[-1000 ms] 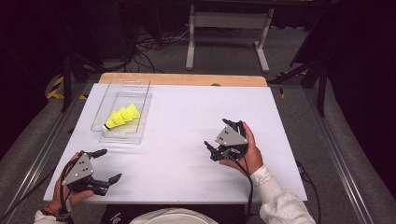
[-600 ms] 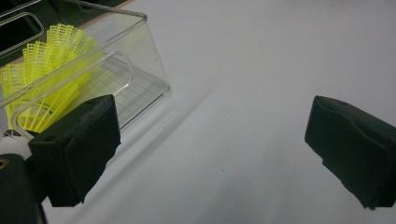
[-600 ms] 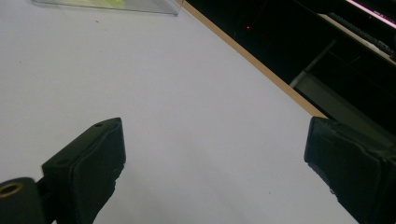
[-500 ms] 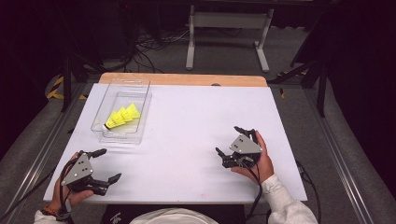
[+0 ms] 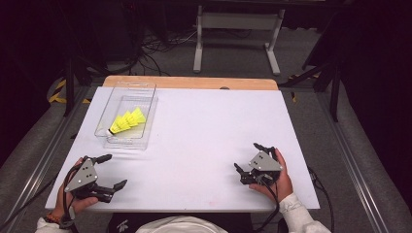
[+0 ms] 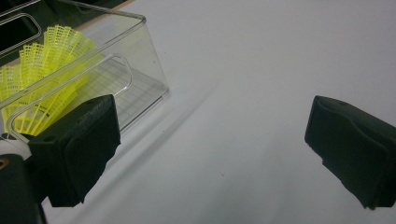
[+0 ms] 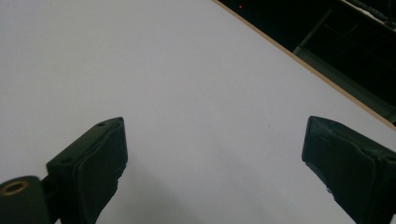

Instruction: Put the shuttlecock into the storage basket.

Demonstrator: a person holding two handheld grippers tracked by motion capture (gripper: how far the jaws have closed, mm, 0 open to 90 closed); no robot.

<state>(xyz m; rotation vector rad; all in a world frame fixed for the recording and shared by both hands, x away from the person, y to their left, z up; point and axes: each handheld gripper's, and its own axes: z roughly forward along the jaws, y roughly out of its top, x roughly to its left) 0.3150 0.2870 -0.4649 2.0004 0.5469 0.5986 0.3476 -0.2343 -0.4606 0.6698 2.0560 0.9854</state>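
Note:
A clear plastic box [image 5: 127, 116] stands at the table's left rear and holds several yellow shuttlecocks [image 5: 127, 121]. My left gripper [image 5: 112, 171] rests near the front left corner, open, with bare table between its jaws. In the left gripper view the box [image 6: 140, 56] and the shuttlecocks [image 6: 42, 79] lie just beyond the left jaw, and the gripper [image 6: 210, 154] holds nothing. My right gripper [image 5: 248, 161] sits near the front right of the table, open and empty. In its own view the right gripper [image 7: 215, 163] faces plain white surface.
The white table top [image 5: 209, 131] has a wooden strip [image 5: 194, 82] along its far edge. Beyond it stand a metal frame [image 5: 235, 29] and cables on the floor. In the right gripper view the table edge [image 7: 299, 60] runs diagonally at upper right.
My right gripper has moved back toward the front right edge of the table and lower. The left gripper has stayed in place.

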